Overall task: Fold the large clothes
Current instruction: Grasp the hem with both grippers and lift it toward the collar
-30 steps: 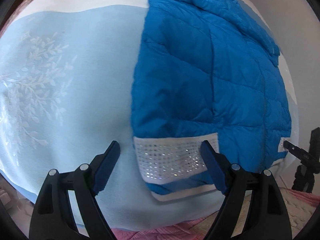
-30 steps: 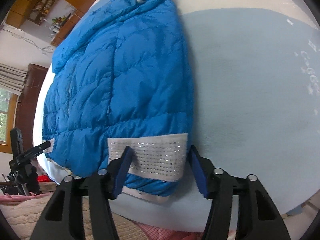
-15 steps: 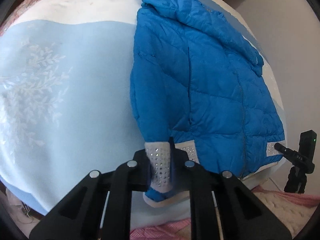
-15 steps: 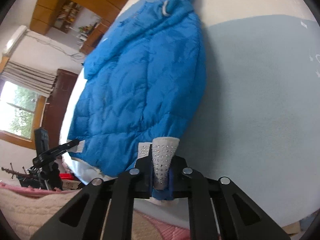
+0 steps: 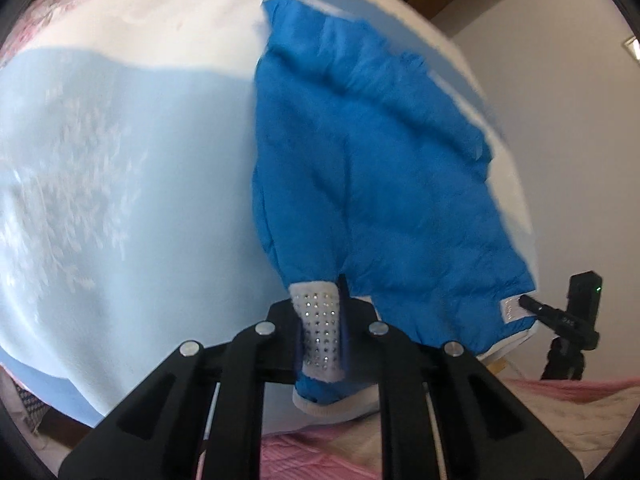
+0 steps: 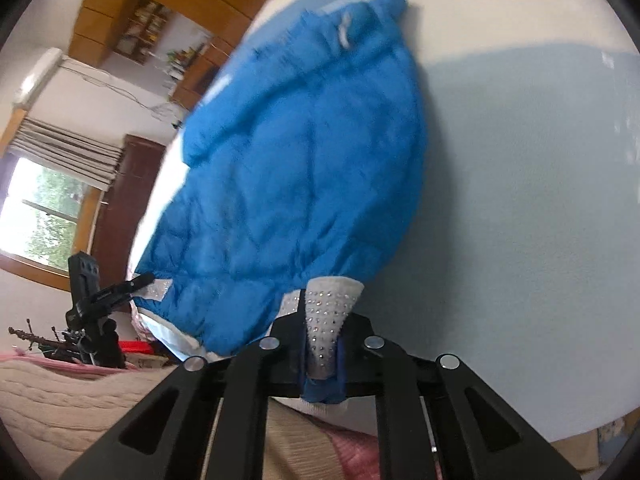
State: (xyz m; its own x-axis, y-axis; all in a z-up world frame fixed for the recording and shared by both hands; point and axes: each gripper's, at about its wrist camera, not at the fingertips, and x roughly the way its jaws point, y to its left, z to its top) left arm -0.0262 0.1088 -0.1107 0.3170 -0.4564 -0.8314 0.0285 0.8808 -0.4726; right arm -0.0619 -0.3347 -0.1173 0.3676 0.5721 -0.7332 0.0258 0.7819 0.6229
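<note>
The left gripper (image 5: 322,336) and the right gripper (image 6: 326,346) were each clamped on a studded hem corner of the blue jacket (image 5: 372,184), which lay on the bed (image 5: 120,160) ahead of both claws. Its long axis ran away from them, collar farthest. The hem lift seemed underway; next, I judge, carry it toward the collar.

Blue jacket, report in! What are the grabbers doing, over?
Left gripper shut on jacket hem band. Right gripper shut on the other corner. Hem raised off the bedspread. Nothing in the way.
</note>
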